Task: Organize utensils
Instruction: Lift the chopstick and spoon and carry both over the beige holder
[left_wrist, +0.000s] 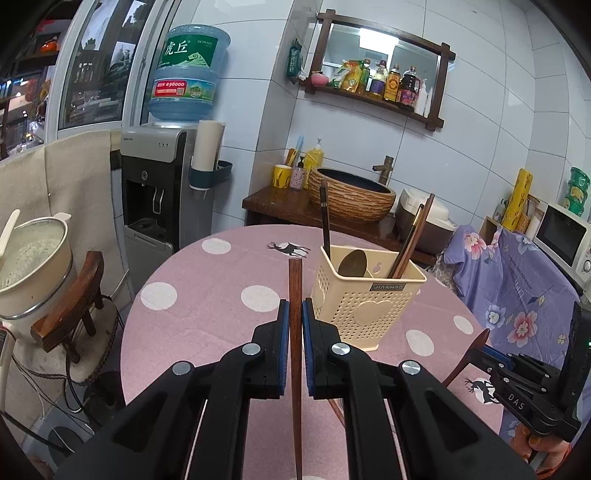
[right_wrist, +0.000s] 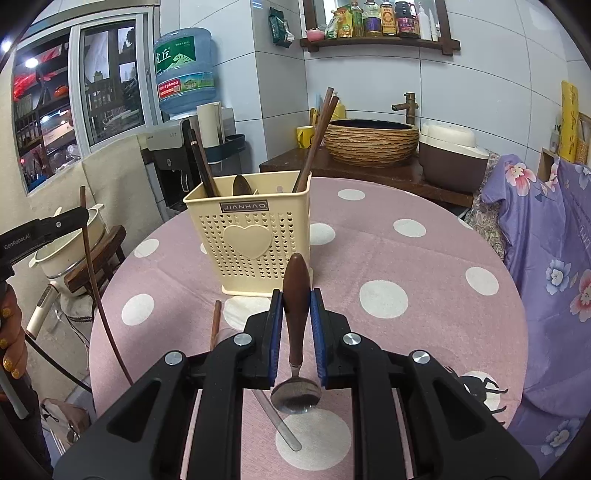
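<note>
My left gripper (left_wrist: 295, 308) is shut on a dark wooden chopstick (left_wrist: 295, 354) that stands upright over the pink dotted table (left_wrist: 207, 325), left of the cream utensil holder (left_wrist: 364, 306). The holder (right_wrist: 253, 236) has a spoon and several chopsticks in it. My right gripper (right_wrist: 296, 299) is shut on the wooden handle of a spoon (right_wrist: 297, 295); its metal bowl hangs low, near the camera. In the left wrist view that gripper (left_wrist: 480, 352) shows at the right with the spoon handle (left_wrist: 469, 356). A loose chopstick (right_wrist: 215, 323) and a pale stick (right_wrist: 279, 422) lie on the table.
A sink basin (left_wrist: 351, 194) and a rice cooker (right_wrist: 454, 158) stand behind the table. A water dispenser (left_wrist: 159, 184) and a white pot (left_wrist: 33, 258) on a wooden stool are at the left. A floral cloth (right_wrist: 546, 266) covers something at the right.
</note>
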